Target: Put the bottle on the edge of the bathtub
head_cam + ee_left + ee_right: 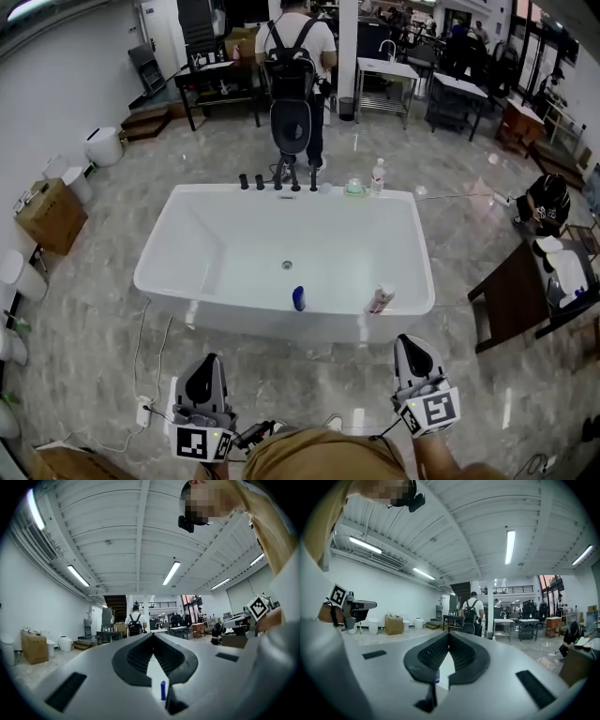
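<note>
A white bathtub [187,244] fills the middle of the head view. A small blue bottle [297,298] stands upright at its near rim, and it shows through the jaw gap in the left gripper view [162,690]. A pale bottle [381,299] lies on its side on the near rim to the right. A clear bottle with a red cap [378,175] stands on the far rim. My left gripper [208,364] and right gripper [411,345] are held low near my body, short of the tub. Both are shut and hold nothing.
Dark taps [278,181] and a green dish [354,187] sit on the far rim. A person with a backpack [292,66] stands beyond the tub. A dark wooden table [514,291] is at the right, a cardboard box [52,216] at the left, and cables [145,403] on the floor.
</note>
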### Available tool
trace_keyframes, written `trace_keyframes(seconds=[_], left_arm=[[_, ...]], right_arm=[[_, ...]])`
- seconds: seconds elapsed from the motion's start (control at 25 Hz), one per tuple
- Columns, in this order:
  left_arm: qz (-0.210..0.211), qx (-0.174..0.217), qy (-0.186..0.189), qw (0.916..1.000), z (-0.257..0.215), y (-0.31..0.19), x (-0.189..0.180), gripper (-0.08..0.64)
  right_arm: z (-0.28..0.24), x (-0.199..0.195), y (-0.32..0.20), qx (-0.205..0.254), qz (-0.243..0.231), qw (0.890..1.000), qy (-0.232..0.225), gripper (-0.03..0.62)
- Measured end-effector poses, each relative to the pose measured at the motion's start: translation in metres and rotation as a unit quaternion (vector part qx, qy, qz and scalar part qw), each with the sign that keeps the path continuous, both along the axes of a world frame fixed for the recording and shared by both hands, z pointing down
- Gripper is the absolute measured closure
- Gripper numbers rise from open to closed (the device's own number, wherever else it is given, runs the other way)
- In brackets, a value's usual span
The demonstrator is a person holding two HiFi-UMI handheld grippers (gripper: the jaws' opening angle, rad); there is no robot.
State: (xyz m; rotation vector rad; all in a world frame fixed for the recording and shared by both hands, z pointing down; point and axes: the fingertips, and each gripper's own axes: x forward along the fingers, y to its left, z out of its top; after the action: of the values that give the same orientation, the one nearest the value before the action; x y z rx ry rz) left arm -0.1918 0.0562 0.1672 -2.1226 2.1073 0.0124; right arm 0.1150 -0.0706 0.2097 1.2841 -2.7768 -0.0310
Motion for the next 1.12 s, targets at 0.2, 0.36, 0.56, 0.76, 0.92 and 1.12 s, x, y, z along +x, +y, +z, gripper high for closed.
trace_keyframes(seconds=[0.2, 0.36, 0.56, 0.76, 0.92, 1.12], left_arm=[[0.0, -0.001, 0.0, 1.0, 0.0, -0.004, -0.006, 0.554], [0.0, 0.002, 0.001, 1.0, -0.001, -0.011, -0.012, 0.554], [0.003, 0.005, -0.002, 1.0, -0.001, -0.015, -0.018, 0.554], [0.006, 0.004, -0.001, 1.0, 0.001, -0.024, -0.019, 0.554], [0.008, 0.004, -0.003, 1.0, -0.001, -0.027, -0.015, 0.554], [0.007, 0.008, -0.006, 0.9999, 0.002, -0.032, -0.014, 0.554]], right_arm=[[-0.001, 0.001, -0.004, -0.001, 0.002, 1.0, 0.0, 0.592], [-0.002, -0.003, -0.006, -0.002, 0.005, 1.0, 0.003, 0.592], [-0.004, -0.005, -0.008, 0.005, 0.013, 1.0, 0.002, 0.592], [-0.001, 0.0, -0.008, 0.001, 0.023, 1.0, 0.006, 0.592], [0.0, 0.005, -0.009, -0.001, 0.026, 1.0, 0.005, 0.592], [0.004, 0.003, -0.013, 0.002, 0.023, 1.0, 0.002, 0.592]])
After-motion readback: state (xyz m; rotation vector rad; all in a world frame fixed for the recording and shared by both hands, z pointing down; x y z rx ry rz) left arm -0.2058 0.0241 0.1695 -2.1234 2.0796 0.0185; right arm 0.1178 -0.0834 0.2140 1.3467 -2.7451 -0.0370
